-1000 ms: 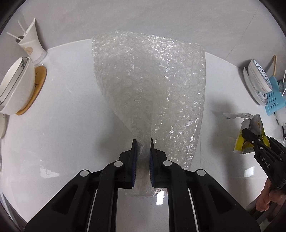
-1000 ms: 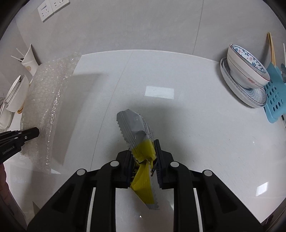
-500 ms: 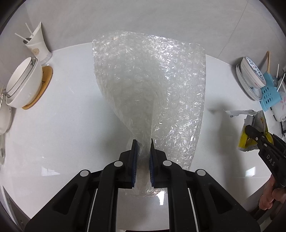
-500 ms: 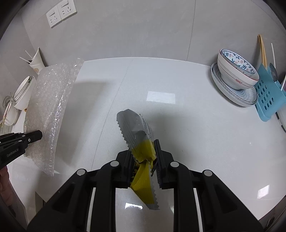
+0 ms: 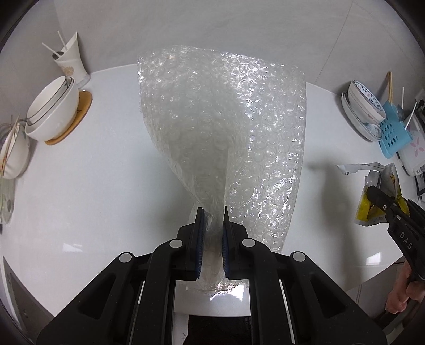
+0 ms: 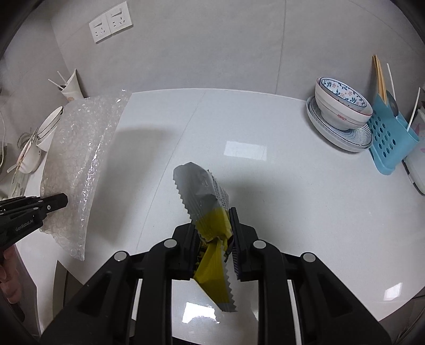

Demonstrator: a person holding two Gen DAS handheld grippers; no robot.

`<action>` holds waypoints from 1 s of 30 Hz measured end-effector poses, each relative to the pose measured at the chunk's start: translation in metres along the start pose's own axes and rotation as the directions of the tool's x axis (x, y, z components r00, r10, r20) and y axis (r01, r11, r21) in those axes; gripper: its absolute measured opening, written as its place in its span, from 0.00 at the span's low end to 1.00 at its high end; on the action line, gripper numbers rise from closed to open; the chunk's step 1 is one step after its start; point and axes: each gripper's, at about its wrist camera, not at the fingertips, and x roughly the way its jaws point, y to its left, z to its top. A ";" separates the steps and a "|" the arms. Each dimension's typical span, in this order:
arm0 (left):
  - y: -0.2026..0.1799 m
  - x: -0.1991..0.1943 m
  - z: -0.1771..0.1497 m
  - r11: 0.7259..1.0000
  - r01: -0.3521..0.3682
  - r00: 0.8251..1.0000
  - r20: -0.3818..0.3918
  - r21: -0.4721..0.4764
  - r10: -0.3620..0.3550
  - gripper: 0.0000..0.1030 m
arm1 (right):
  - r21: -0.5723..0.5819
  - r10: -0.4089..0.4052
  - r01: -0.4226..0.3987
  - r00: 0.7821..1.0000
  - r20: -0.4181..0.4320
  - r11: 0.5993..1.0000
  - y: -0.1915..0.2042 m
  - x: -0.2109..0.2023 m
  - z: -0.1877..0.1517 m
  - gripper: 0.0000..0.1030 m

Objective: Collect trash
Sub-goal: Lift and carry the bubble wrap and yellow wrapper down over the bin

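My left gripper (image 5: pixel 212 212) is shut on a clear bubble wrap sheet (image 5: pixel 225 127) and holds it up above the white table (image 5: pixel 93 185). The sheet also shows at the left of the right wrist view (image 6: pixel 79 164), with the left gripper (image 6: pixel 62 199) pinching its edge. My right gripper (image 6: pixel 213 215) is shut on a yellow and silver snack wrapper (image 6: pixel 204 191), held above the table (image 6: pixel 292 185). In the left wrist view the wrapper (image 5: pixel 382 185) and right gripper (image 5: pixel 372 192) are at the far right.
White bowls on a wooden coaster (image 5: pixel 53 114) and a cup with sticks (image 5: pixel 70 63) stand at the left. A patterned bowl on plates (image 6: pixel 342 111) and a blue rack (image 6: pixel 390 132) stand at the right. Wall sockets (image 6: pixel 110 25) are behind.
Both grippers have risen and pulled back from the table with their loads, so more of the table and wall shows. Their holds have not changed.
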 end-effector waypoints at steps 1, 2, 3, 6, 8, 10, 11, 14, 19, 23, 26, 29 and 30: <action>-0.002 -0.002 -0.003 1.000 0.001 1.000 0.002 -0.001 -0.001 0.10 | -0.001 0.000 0.000 1.000 0.001 1.000 -0.001 -0.001 -0.001 0.19; -0.002 -0.004 -0.006 1.000 0.001 1.000 0.004 -0.002 -0.001 0.10 | -0.002 0.001 -0.001 1.000 0.002 1.000 -0.001 -0.002 -0.002 0.19; -0.002 -0.005 -0.008 1.000 0.001 1.000 0.005 -0.003 -0.001 0.10 | -0.002 0.002 -0.002 1.000 0.003 1.000 -0.002 -0.004 -0.003 0.19; -0.002 -0.010 -0.016 1.000 0.000 1.000 0.010 -0.004 0.000 0.10 | -0.004 0.003 -0.003 1.000 0.005 1.000 -0.003 -0.007 -0.007 0.19; -0.005 -0.014 -0.023 1.000 0.000 1.000 0.013 -0.005 0.000 0.10 | -0.005 0.005 -0.005 1.000 0.006 1.000 -0.004 -0.008 -0.011 0.19; -0.005 -0.017 -0.029 1.000 -0.001 1.000 0.015 -0.006 0.001 0.10 | -0.008 0.007 -0.007 1.000 0.007 1.000 -0.004 -0.010 -0.014 0.19; -0.006 -0.018 -0.033 1.000 -0.001 1.000 0.016 -0.006 0.001 0.10 | -0.008 0.007 -0.007 1.000 0.006 1.000 -0.004 -0.010 -0.012 0.19; -0.009 -0.022 -0.040 1.000 -0.003 1.000 0.016 -0.008 0.003 0.10 | -0.011 0.010 -0.010 1.000 0.008 1.000 -0.004 -0.010 -0.013 0.19; -0.022 -0.033 -0.066 1.000 -0.004 1.000 0.023 -0.006 0.004 0.10 | -0.016 0.015 -0.015 1.000 0.014 1.000 -0.005 -0.013 -0.013 0.19; -0.031 -0.041 -0.087 1.000 0.001 1.000 0.026 -0.008 -0.001 0.10 | -0.025 0.020 -0.019 1.000 0.019 1.000 -0.006 -0.015 -0.015 0.19; -0.036 -0.046 -0.103 1.000 0.002 1.000 0.029 -0.011 -0.001 0.10 | -0.032 0.025 -0.025 0.999 0.019 0.999 -0.006 -0.018 -0.015 0.19; -0.041 -0.049 -0.120 1.000 0.000 1.000 0.031 -0.014 0.000 0.10 | -0.036 0.024 -0.023 0.999 0.023 0.999 -0.007 -0.020 -0.017 0.19; -0.042 -0.050 -0.125 1.000 0.002 1.000 0.029 -0.014 -0.001 0.10 | -0.032 0.021 -0.020 0.999 0.027 0.999 -0.007 -0.020 -0.018 0.19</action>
